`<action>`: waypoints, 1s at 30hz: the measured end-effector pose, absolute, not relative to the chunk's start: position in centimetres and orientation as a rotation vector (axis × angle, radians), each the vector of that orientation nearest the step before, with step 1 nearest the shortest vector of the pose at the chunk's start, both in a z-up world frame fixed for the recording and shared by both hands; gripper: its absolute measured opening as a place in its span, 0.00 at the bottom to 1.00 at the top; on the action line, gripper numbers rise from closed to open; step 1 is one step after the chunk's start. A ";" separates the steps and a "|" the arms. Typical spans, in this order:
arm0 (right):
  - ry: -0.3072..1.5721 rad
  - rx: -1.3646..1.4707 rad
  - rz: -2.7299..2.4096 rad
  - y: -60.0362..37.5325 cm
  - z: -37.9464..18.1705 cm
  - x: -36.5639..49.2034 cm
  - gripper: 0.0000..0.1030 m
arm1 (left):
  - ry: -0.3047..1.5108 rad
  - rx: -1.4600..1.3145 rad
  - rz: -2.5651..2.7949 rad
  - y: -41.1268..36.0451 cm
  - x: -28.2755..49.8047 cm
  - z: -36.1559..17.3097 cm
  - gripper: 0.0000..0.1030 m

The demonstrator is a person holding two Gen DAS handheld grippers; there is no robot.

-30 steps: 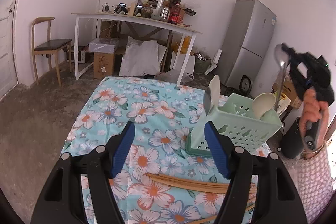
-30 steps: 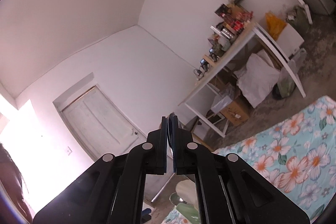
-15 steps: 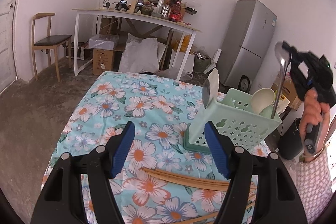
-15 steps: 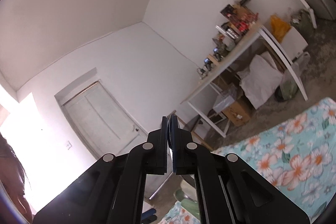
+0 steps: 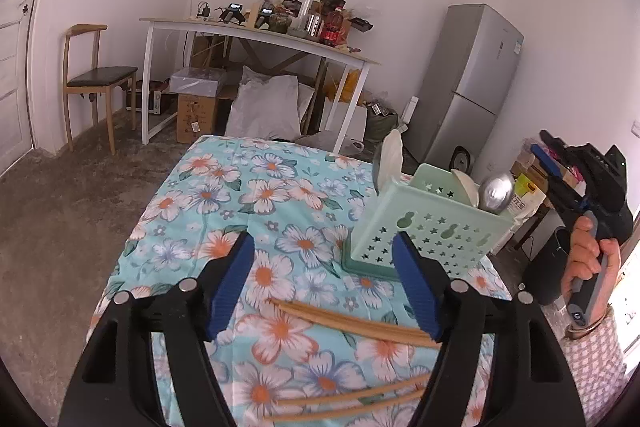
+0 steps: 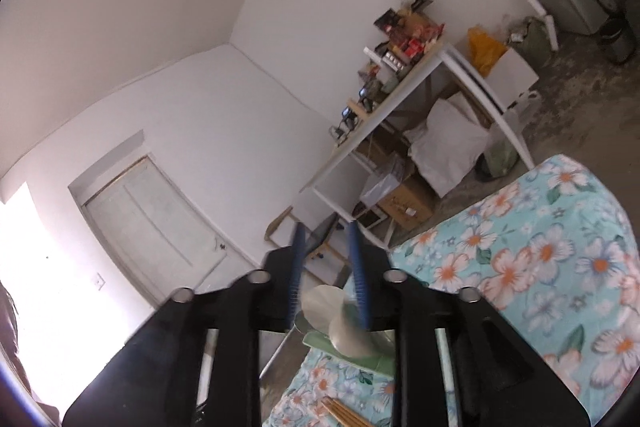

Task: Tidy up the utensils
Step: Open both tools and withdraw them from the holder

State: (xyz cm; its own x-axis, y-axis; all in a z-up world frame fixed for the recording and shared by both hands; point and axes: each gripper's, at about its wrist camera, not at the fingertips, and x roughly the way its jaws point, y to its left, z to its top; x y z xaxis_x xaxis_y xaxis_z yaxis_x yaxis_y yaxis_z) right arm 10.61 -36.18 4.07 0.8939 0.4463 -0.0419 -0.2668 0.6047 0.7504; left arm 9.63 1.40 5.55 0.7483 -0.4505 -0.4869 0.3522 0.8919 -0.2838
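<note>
A mint green utensil holder [image 5: 424, 227] stands on the floral tablecloth [image 5: 248, 195], just beyond my left gripper [image 5: 322, 287], which is open and empty. A metal spoon [image 5: 496, 193] stands bowl-up in the holder beside two white spoons [image 5: 392, 157]. Wooden chopsticks [image 5: 352, 323] lie on the cloth under the left gripper's fingers. My right gripper [image 5: 541, 143], held in a hand at the right, hangs above and behind the holder. Its jaws are opening with nothing between them. In the right wrist view the right gripper [image 6: 326, 229] hovers over the spoon bowls [image 6: 324, 307] and the holder [image 6: 360, 351].
A white desk [image 5: 260, 35] piled with clutter stands against the far wall, with boxes and a white sack beneath it. A wooden chair [image 5: 96, 79] is at the left, a grey fridge [image 5: 468, 79] at the right. A black bin [image 5: 552, 267] stands beside the table's right edge.
The right gripper came down over the holder and let go of the metal spoon, which now stands in the holder. Its jaws have parted. The left gripper shifted slightly and stayed open.
</note>
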 end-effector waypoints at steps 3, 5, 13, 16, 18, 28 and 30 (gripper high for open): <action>0.241 0.799 0.399 -35.7 4.8 8.3 0.32 | 0.586 -0.180 -0.448 1.8 8.5 5.8 0.70; 0.259 0.770 0.383 -35.1 4.9 6.7 0.35 | 0.602 -0.182 -0.454 2.0 7.7 5.8 0.71; 0.544 0.567 0.240 -28.5 0.8 2.5 0.53 | 0.743 -0.207 -0.483 2.5 5.0 2.1 0.75; 0.671 0.486 0.179 -25.4 -1.8 1.6 0.61 | 0.847 -0.235 -0.508 2.0 4.2 -0.7 0.78; 0.736 0.432 0.153 -23.7 -3.4 1.2 0.64 | 0.920 -0.232 -0.515 1.2 3.7 -2.9 0.80; 0.957 0.287 0.020 -21.0 -9.2 -0.9 0.83 | 0.911 -0.248 -0.513 0.7 1.8 -5.6 0.95; 0.945 0.292 0.014 -21.0 -9.5 -1.5 0.85 | 0.910 -0.254 -0.524 1.0 1.6 -5.6 0.95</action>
